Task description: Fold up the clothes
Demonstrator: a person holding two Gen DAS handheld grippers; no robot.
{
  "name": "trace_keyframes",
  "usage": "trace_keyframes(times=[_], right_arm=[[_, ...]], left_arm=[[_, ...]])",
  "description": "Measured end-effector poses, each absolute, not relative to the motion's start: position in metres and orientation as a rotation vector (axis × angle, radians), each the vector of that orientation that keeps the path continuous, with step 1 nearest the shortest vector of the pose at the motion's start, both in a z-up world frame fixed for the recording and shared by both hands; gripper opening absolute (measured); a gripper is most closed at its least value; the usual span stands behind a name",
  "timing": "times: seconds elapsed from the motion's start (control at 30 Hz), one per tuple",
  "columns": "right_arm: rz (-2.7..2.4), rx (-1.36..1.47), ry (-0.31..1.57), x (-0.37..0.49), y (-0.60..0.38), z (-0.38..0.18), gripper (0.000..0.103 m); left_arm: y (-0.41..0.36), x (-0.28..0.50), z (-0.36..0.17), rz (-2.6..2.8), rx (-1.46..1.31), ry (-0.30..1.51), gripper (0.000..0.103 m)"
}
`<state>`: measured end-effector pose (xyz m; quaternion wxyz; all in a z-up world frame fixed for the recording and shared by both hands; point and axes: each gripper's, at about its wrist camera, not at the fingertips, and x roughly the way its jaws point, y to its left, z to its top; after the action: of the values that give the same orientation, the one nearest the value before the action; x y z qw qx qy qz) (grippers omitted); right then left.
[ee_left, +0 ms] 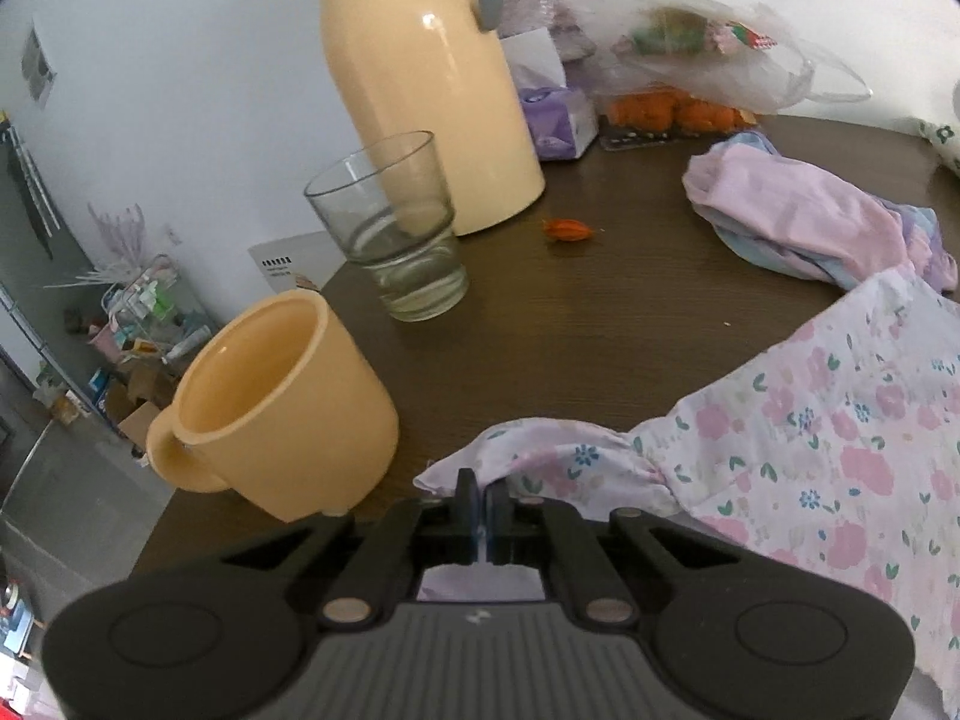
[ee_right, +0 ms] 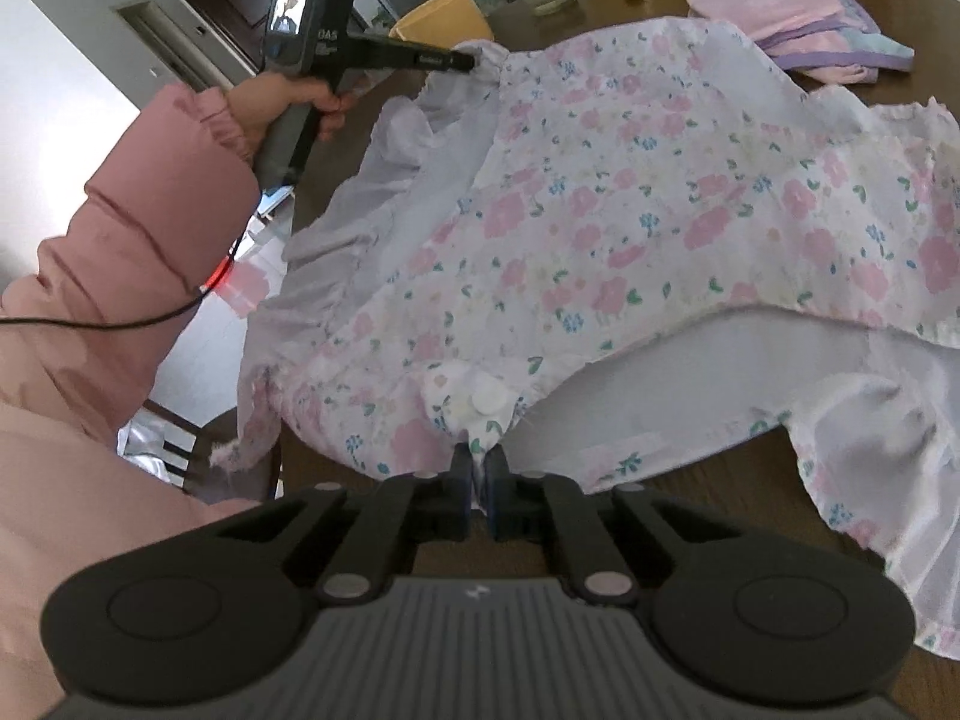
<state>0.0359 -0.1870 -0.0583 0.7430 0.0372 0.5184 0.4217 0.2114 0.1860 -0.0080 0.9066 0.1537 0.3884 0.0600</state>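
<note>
A white floral garment (ee_right: 630, 222) with pink flowers lies spread on the dark wooden table (ee_right: 690, 516). My right gripper (ee_right: 480, 468) is shut on its near edge, beside a white button. My left gripper (ee_left: 482, 495) is shut on a gathered far corner of the same garment (ee_left: 810, 450), and it also shows in the right wrist view (ee_right: 462, 63), held by a hand in a pink sleeve. The cloth is stretched between the two grippers.
A yellow mug (ee_left: 270, 402), a glass (ee_left: 396, 228) and a tall yellow jug (ee_left: 420, 84) stand close to the left gripper. A pink and lilac pile of clothes (ee_left: 804, 216) lies at the back right. Tissue packs and bagged oranges (ee_left: 672, 111) sit behind.
</note>
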Motion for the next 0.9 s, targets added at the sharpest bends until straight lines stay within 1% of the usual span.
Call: trace_keyframes(times=[0.2, 0.23, 0.3, 0.4, 0.5, 0.53, 0.57, 0.6, 0.63, 0.67, 0.7, 0.73, 0.8, 0.87, 0.9], right_arm=[[0.927, 0.059, 1.178, 0.023, -0.221, -0.059, 0.004], [0.938, 0.048, 1.181, 0.021, -0.224, -0.056, 0.005], [0.944, 0.053, 1.165, 0.018, -0.233, -0.051, 0.010], [0.938, 0.053, 1.133, 0.019, -0.240, -0.043, 0.011], [0.950, 0.046, 1.152, 0.020, -0.235, -0.043, 0.011], [0.956, 0.051, 1.155, 0.021, -0.233, -0.042, 0.011], [0.952, 0.066, 1.136, 0.022, -0.240, -0.035, 0.013], [0.928, 0.077, 1.108, 0.027, -0.242, -0.028, 0.023], [0.870, 0.083, 1.064, 0.036, -0.253, -0.018, 0.030], [0.810, 0.089, 1.019, 0.044, -0.265, -0.008, 0.045], [0.736, 0.104, 0.984, 0.057, -0.279, -0.001, 0.051], [0.662, 0.118, 0.950, 0.070, -0.293, 0.006, 0.051], [0.522, 0.151, 0.911, 0.103, -0.312, 0.009, 0.053], [0.433, 0.223, 0.910, 0.134, -0.329, 0.006, 0.057], [0.404, 0.266, 0.912, 0.147, -0.336, 0.005, 0.058]], left_arm=[[0.186, 0.217, -0.014, 0.133, 0.317, 0.805, 0.001], [0.185, 0.218, -0.015, 0.135, 0.319, 0.803, 0.001], [0.184, 0.219, -0.016, 0.141, 0.322, 0.800, 0.001], [0.183, 0.221, -0.017, 0.148, 0.322, 0.799, 0.001], [0.182, 0.221, -0.017, 0.159, 0.315, 0.795, 0.003], [0.182, 0.218, -0.014, 0.158, 0.311, 0.789, 0.008], [0.181, 0.216, -0.012, 0.155, 0.308, 0.783, 0.012], [0.180, 0.209, -0.007, 0.154, 0.302, 0.769, 0.014], [0.178, 0.203, -0.001, 0.153, 0.296, 0.754, 0.023], [0.177, 0.197, 0.004, 0.152, 0.290, 0.738, 0.035], [0.173, 0.189, 0.010, 0.149, 0.290, 0.723, 0.041], [0.169, 0.180, 0.016, 0.145, 0.290, 0.706, 0.047], [0.157, 0.164, 0.025, 0.097, 0.277, 0.687, 0.049], [0.140, 0.152, 0.028, 0.013, 0.249, 0.696, 0.056], [0.131, 0.147, 0.029, -0.030, 0.235, 0.701, 0.057]])
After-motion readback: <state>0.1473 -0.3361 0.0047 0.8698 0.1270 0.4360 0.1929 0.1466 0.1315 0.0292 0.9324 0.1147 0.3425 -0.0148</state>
